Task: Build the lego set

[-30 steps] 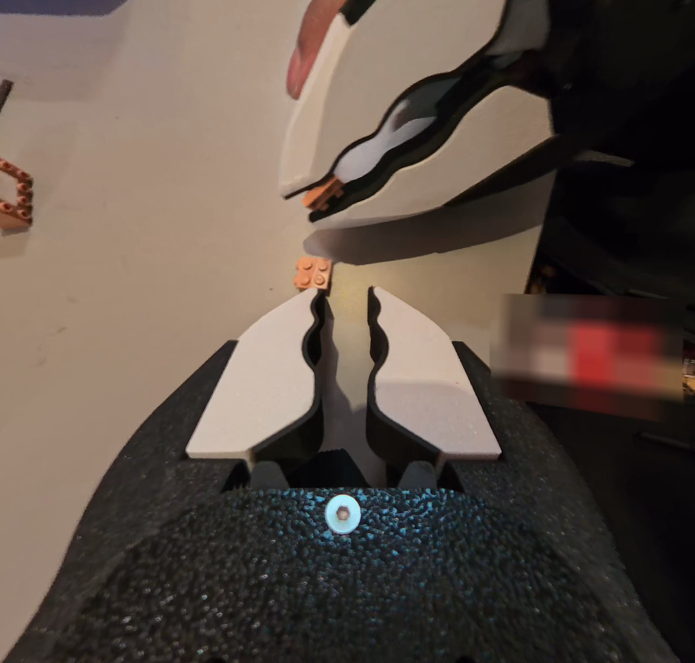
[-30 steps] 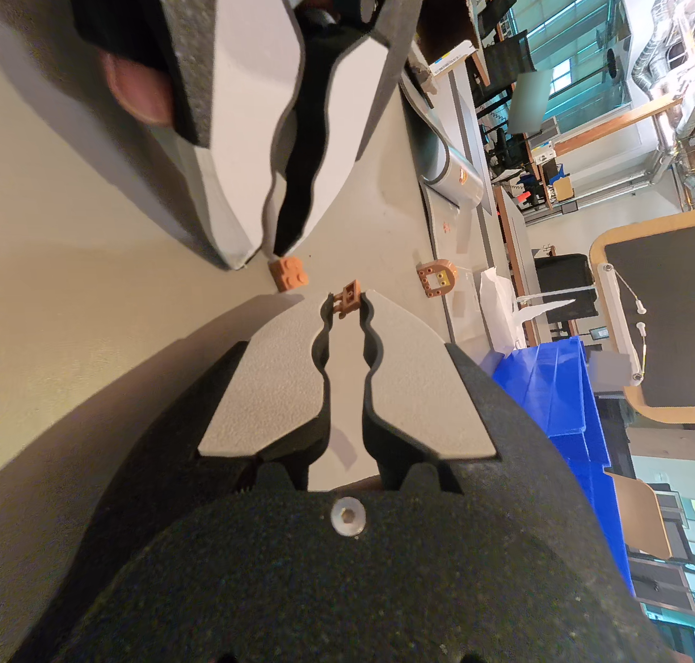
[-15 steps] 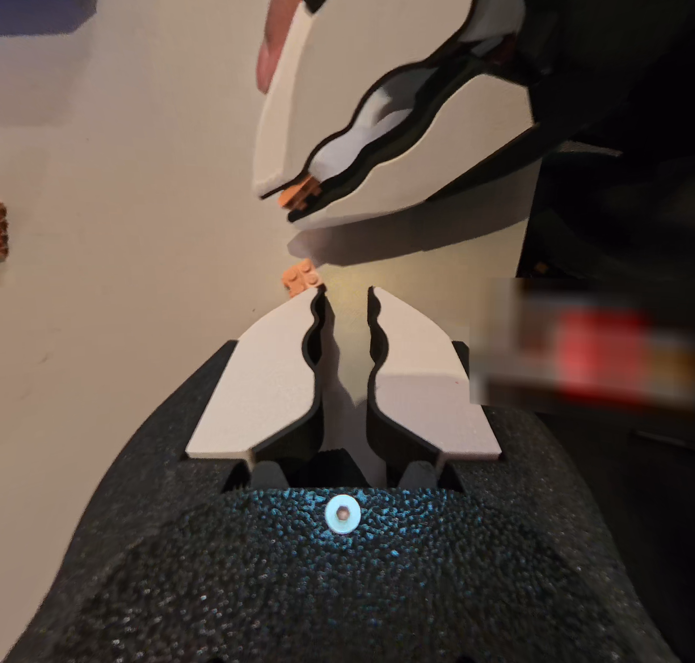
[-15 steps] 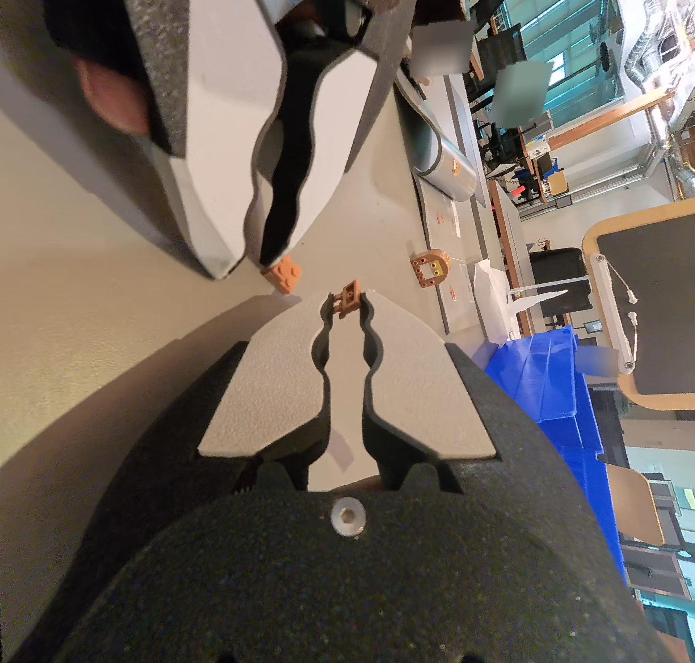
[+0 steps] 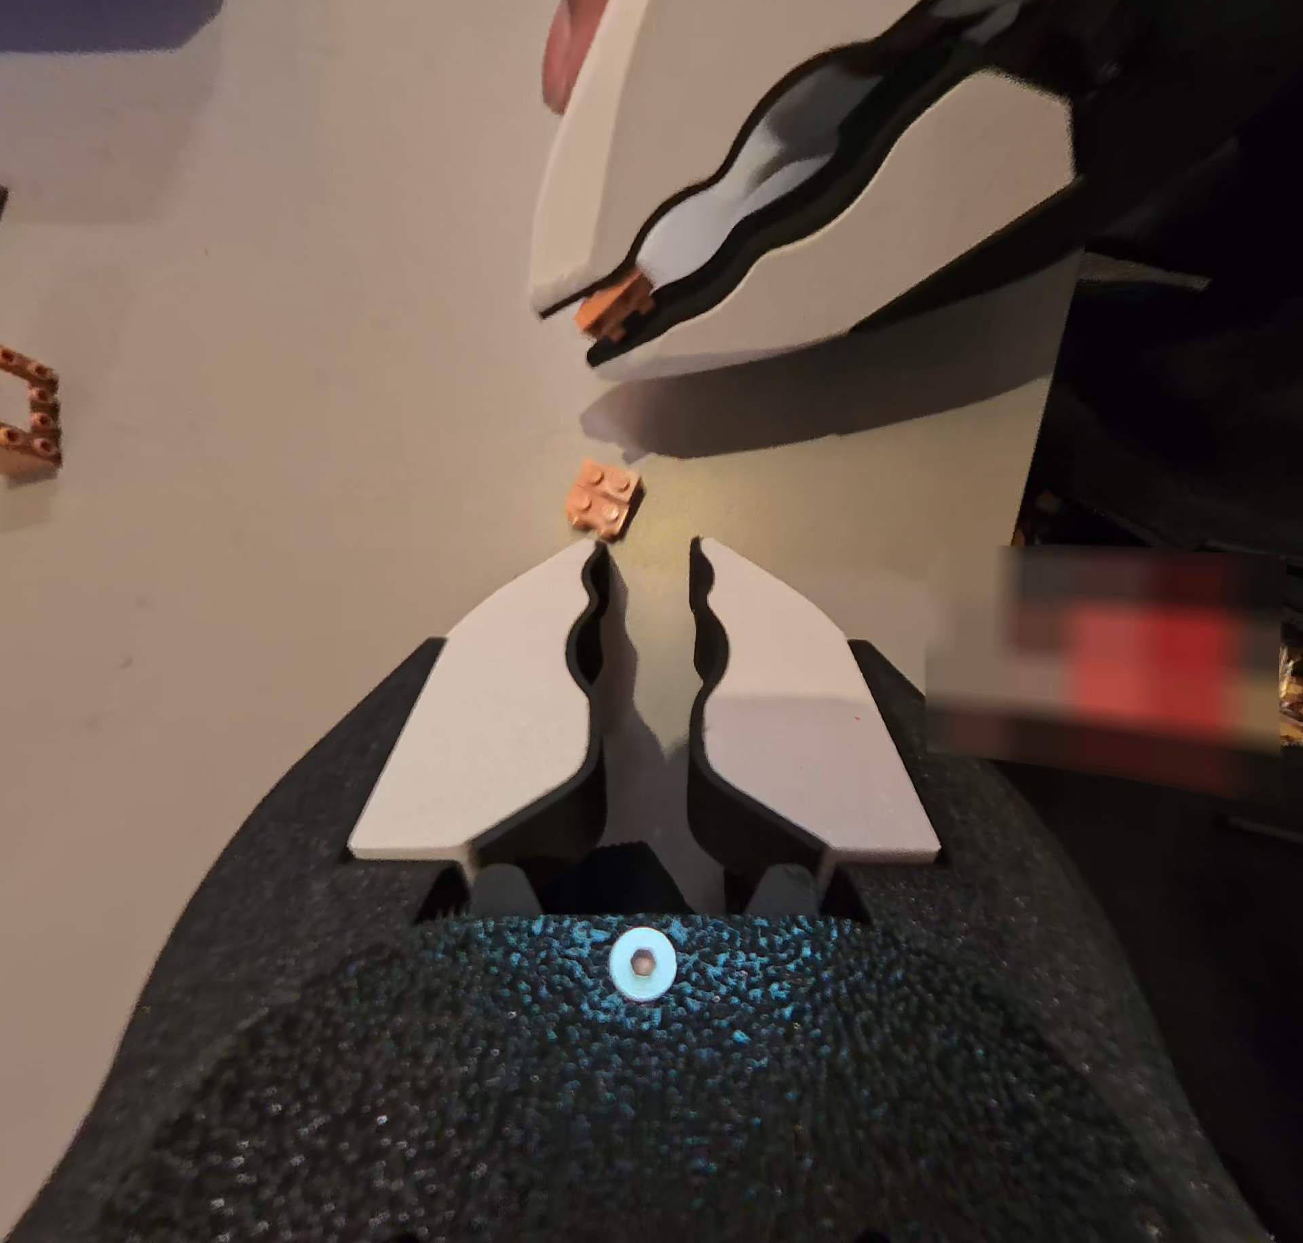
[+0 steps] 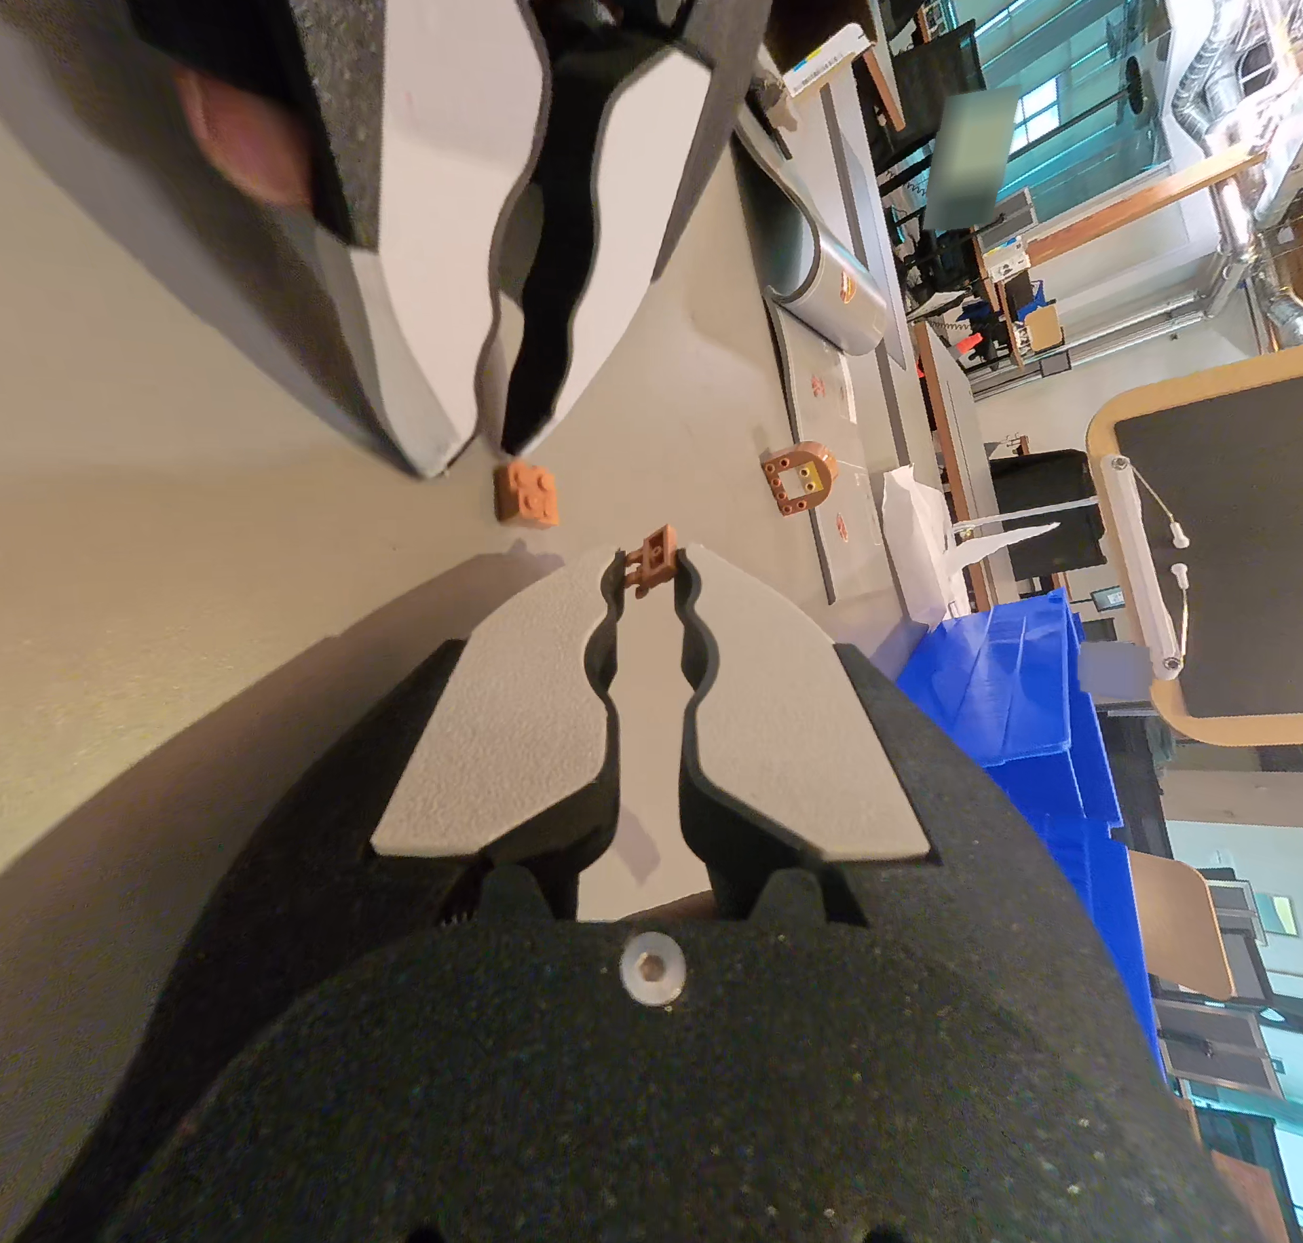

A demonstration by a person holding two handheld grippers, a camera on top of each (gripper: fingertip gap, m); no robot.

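My left gripper is open with nothing between its fingers. A small orange two-by-two studded plate lies on the pale table just ahead of my left fingertip; it also shows in the right wrist view, below the left gripper's tips. My right gripper is shut on a small brown clip brick, pinched at its fingertips above the table. The left wrist view shows the right gripper with that brick in its tips, above and beyond the plate.
A brown rounded frame piece with a yellow stud part lies farther back on the table. Its edge shows at the left of the left wrist view. Blue bins stand at the right. A rolled grey mat lies behind.
The orange plate has turned slightly and lies a little farther ahead of my left fingertip. The right gripper has stayed shut on the brown clip brick, hovering nearby.
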